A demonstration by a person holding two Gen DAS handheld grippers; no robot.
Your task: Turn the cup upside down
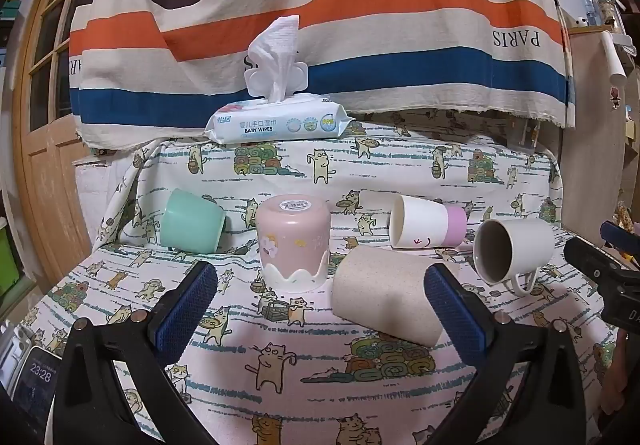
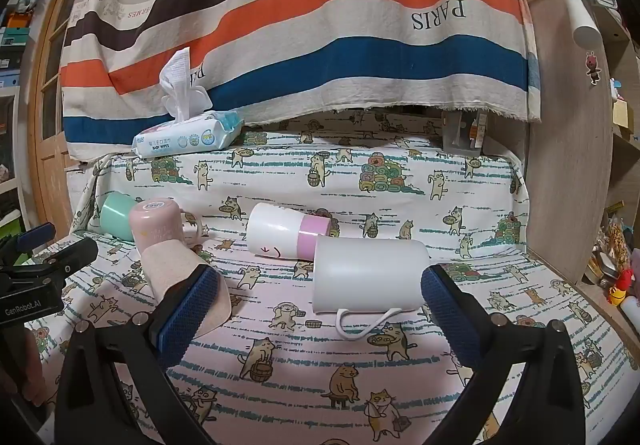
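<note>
Grippers first, nearest of all: the left gripper (image 1: 320, 305) and the right gripper (image 2: 322, 307) both hover low over the cat-print cloth (image 1: 280, 385), jaws spread wide and holding nothing.

Just past the left gripper's right pad lies the beige cup (image 1: 386, 295), on its side, long axis running roughly from front-right to back-left, mouth probably toward the camera side, though I cannot be sure from here. It sits slightly right of that gripper's centre line, so I'd judge a small sideways shift comes before any closing.

The white mug (image 2: 368, 275) lies on its side straight ahead of the right gripper, long axis across the view, handle loop on the cloth toward the gripper. That hand is plainly the nearer one for it.

Behind stands the pink cup (image 1: 294, 243), already upside down, a barcode sticker on its base. Further back lie the white-and-pink cup (image 1: 426, 221) and the mint cup (image 1: 192, 223), both tipped over.

At the back, a pack (image 1: 278, 123) reads "BABY WIPES"; the striped drape (image 1: 320, 5) shows "HERMES" and "PARIS" inverted. The left gripper's body reads "GenRobot.AI", and a phone (image 1: 38, 375) shows 23:28.
</note>
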